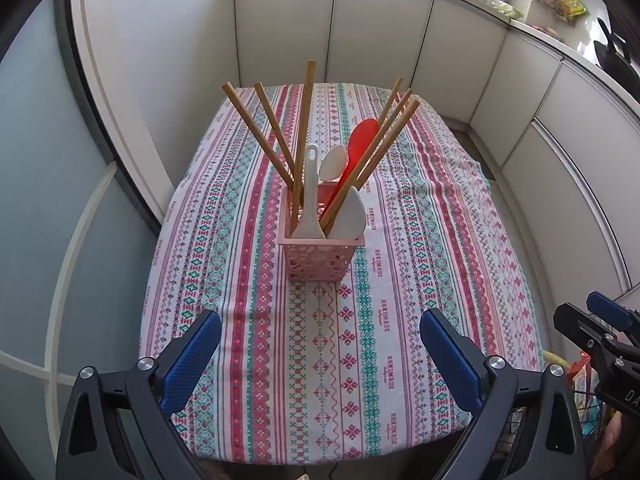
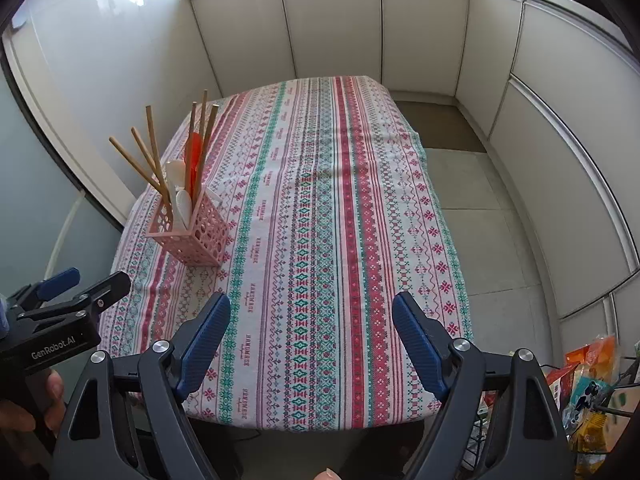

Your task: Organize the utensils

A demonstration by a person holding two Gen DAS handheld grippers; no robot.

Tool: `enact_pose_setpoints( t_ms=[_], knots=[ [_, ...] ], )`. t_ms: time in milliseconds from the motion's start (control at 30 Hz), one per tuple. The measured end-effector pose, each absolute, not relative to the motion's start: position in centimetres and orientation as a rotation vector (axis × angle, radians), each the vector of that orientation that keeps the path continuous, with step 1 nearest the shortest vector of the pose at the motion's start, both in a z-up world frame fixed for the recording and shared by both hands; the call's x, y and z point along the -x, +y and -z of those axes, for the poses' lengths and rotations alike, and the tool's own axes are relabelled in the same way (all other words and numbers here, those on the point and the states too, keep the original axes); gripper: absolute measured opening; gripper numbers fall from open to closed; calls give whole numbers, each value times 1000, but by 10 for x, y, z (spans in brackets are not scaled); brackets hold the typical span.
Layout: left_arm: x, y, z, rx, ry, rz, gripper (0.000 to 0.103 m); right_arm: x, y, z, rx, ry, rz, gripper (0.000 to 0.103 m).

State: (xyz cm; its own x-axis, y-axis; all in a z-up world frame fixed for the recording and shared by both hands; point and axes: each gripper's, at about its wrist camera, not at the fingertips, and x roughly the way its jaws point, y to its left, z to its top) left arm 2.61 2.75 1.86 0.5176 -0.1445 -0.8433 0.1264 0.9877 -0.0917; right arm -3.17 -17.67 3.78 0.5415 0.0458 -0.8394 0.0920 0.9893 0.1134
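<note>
1. Left gripper (image 1: 320, 354): fingers spread wide, nothing between the blue pads (image 1: 191, 364); it hangs over the near end of the desk (image 1: 460, 208), aimed down at the cloth and toward the caddy

2. Right gripper (image 2: 311, 342): fingers also apart and empty, over the near edge of the striped tablecloth (image 2: 360, 200); the pink caddy sits well off to its left in this view

3. Pink perforated utensil caddy (image 1: 318, 260) stands upright near the middle of the desk, clear of both grippers. In it: six bamboo chopsticks (image 1: 276, 136) fanned out left and right, a red spoon (image 1: 358, 146), a white spoon (image 1: 332, 164), a white rice paddle (image 1: 310, 204) with its handle up, and another white paddle blade (image 1: 350, 214) at the front right corner

4. No loose utensil shows on the cloth in either view; the rest of the cloth carries nothing visible

5. Step in hand, as I read it: sorting looks finished or nearly so, both hands empty and held back from the caddy. Whether anything waits off-frame cannot be told

6. Next move, if any: a tidy-up at the caddy would call for a reach forward and a narrow pinch on a single chopstick shaft, high up, clear of its neighbours. The caddy looks light and top-heavy; a sideways nudge could tip it

7. Clutter of packets (image 2: 592, 380) sits low at right beside the desk, not part of the job
</note>
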Motion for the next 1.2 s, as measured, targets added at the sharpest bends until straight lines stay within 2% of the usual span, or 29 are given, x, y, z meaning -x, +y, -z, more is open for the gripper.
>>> enact_pose_setpoints(
  t_ms=[1200],
  knots=[
    [1, 34, -48, -41, 953, 109, 101, 66, -160, -67, -50, 978, 65, 87]
  ],
)
